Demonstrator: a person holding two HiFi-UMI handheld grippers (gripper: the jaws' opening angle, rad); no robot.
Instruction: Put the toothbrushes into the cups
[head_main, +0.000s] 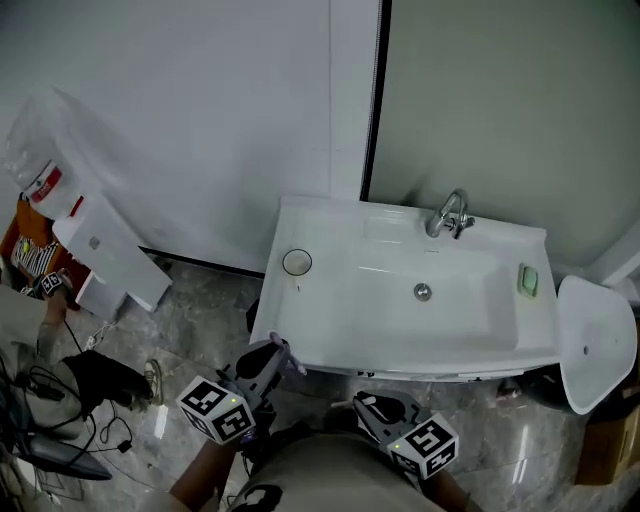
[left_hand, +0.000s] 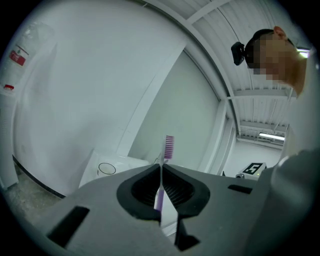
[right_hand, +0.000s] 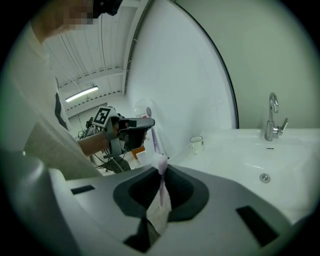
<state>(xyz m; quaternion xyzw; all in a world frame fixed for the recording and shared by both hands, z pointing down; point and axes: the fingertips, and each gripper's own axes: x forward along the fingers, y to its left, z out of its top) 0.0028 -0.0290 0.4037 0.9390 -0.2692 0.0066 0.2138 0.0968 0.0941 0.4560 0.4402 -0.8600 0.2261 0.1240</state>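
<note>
The left gripper (left_hand: 161, 167) has its fingers pressed together on the handle of a purple toothbrush (left_hand: 169, 147). The brush stands upright between them, with the bristled head rising above the fingertips. The right gripper (right_hand: 161, 172) likewise pinches a pale toothbrush (right_hand: 160, 162), whose head pokes up just past its fingertips. Both pairs of fingers are held in the air short of the front edge of a white sink (head_main: 330, 345) and touch nothing on it. One clear cup (head_main: 297, 263) stands upright on the sink's flat left rim. It is ahead of the left fingers and a little to their left, and ahead of the right fingers slightly to their right, well apart from both. Farther beyond the right fingers and off to their right, a chrome faucet (right_hand: 272, 117) rises at the back of the bowl, and the drain (right_hand: 264, 177) lies in the bowl's floor nearer the fingers. A green soap (head_main: 528, 280) rests on the far right rim. Behind the sink a white wall (head_main: 200, 120) meets a grey-green panel (head_main: 500, 100) at a black vertical strip (head_main: 377, 100). Below the fingers is a glossy, marbled grey floor (head_main: 200, 320). Cables (head_main: 60, 410) trail out to the left of the left fingers, and a loose white basin (head_main: 600, 340) leans beyond the sink's right end.
</note>
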